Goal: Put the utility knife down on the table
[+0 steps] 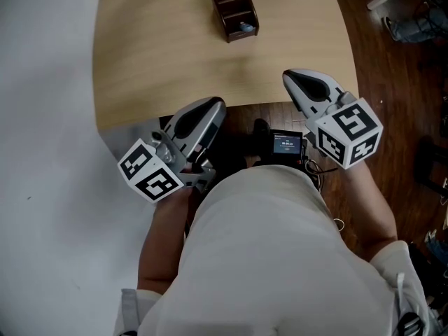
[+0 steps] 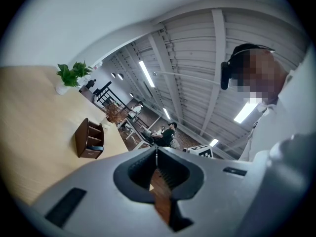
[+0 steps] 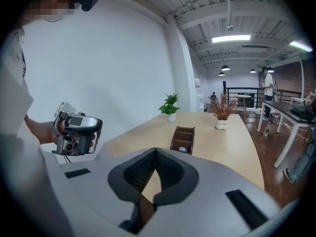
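My left tool (image 1: 215, 105) and right tool (image 1: 291, 78) both closed empty, at the counter's (image 1: 154, 54) edge nearest me, open wood up to the brown organizer (image 1: 234, 11), small bluish thing (image 1: 245, 27) in its nearest slot, too small for me to name.

Table (image 1: 175, 61): its pale wood top is lying mostly bare.
Box (image 1: 234, 11): dark brown with open compartments, it is standing on the table well in from the near edge.
Small pale thing (image 1: 245, 27): is sitting in the box's nearest compartment.
Potted plant (image 3: 170, 106): is standing at the far end.
Vase of dry twigs (image 3: 222, 113): is standing apart from the plant.
Floor (image 1: 392, 82): dark planks are running beside the table.
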